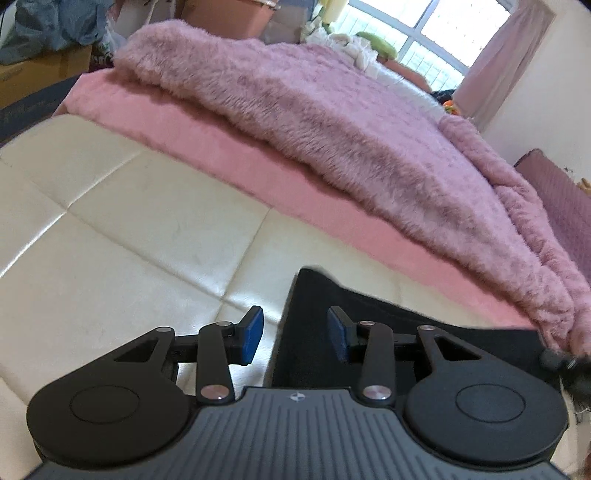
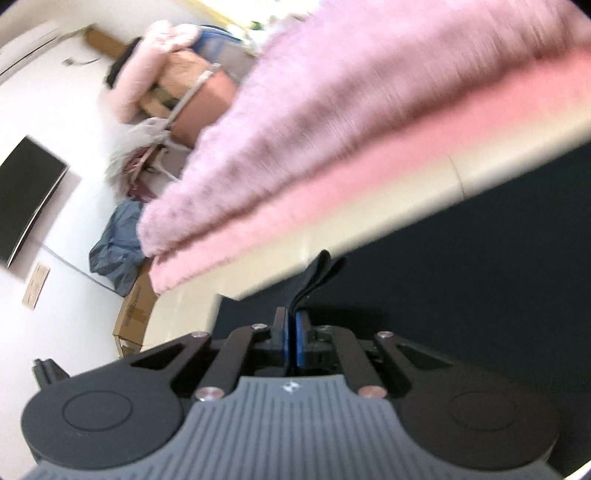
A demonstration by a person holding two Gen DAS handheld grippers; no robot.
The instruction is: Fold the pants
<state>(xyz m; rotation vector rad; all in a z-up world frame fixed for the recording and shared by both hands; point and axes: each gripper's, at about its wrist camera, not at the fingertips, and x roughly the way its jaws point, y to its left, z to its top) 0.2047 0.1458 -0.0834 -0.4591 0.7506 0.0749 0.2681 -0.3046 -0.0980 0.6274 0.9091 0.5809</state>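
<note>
The left gripper hangs with jaws apart over the black pants. A fuzzy pink blanket lies ahead of it.

Home bedroom, fluffy pink blanket heaped over a cream quilted bed, curtained window, wall-mounted television, cardboard boxes and piled clothes along the wall

The pants lie on the mattress, with the blanket behind them.

Right wrist view motion-blurred throughout. My left gripper's body hides the pants' near part; their far end cut off at right.
</note>
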